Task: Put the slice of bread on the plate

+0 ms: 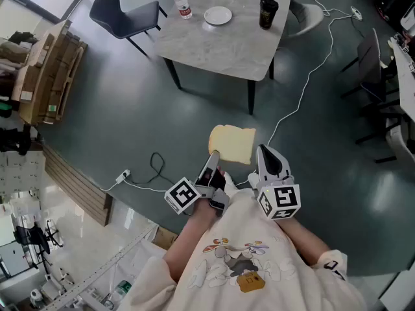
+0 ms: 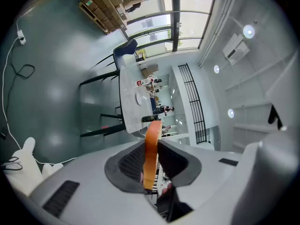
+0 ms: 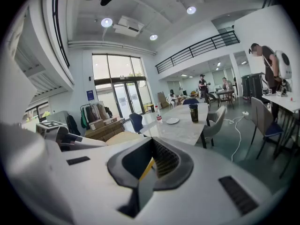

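Nearest, just behind both tongs: a cream sweatshirt (image 1: 246, 264) with a cartoon print.

Left tongs (image 1: 213, 157): closed to a narrow gap on the slice of bread (image 1: 232, 144), gripping it by its near left edge. In the left gripper view, only the orange-brown crust, seen edge-on between the two dark pads and pressed from both sides. Held in the air above the grey floor (image 1: 130, 122), broad face toward the head camera, reaching forward and to the right of these jaws.

Right tongs (image 1: 262, 153): just beside the slice, at its right edge; touching or not, impossible to tell. Jaws drawn together, holding nothing of the task. Only a thin yellow strip in the seam, of unclear nature. In the right gripper view, the slice as a pale tan shape to the left of these jaws, not inside them.

Farther out, well ahead of both tongs: a grey table (image 1: 220, 50). On it a white plate (image 1: 218, 15), empty as far as visible, with a small bottle (image 1: 183, 4) to its left and a dark cup (image 1: 268, 13) to its right. Left of the table a dark chair (image 1: 126, 15); ahead and right of the tongs a white cable (image 1: 311, 74) across the floor.

Judging from this: pick-up done, the grip of the left tongs apparently firm. Not yet done: the carry across the open floor to the table, the lowering over the plate, the opening of the jaws. Slice and plate well apart, so probably less than half of the work finished.
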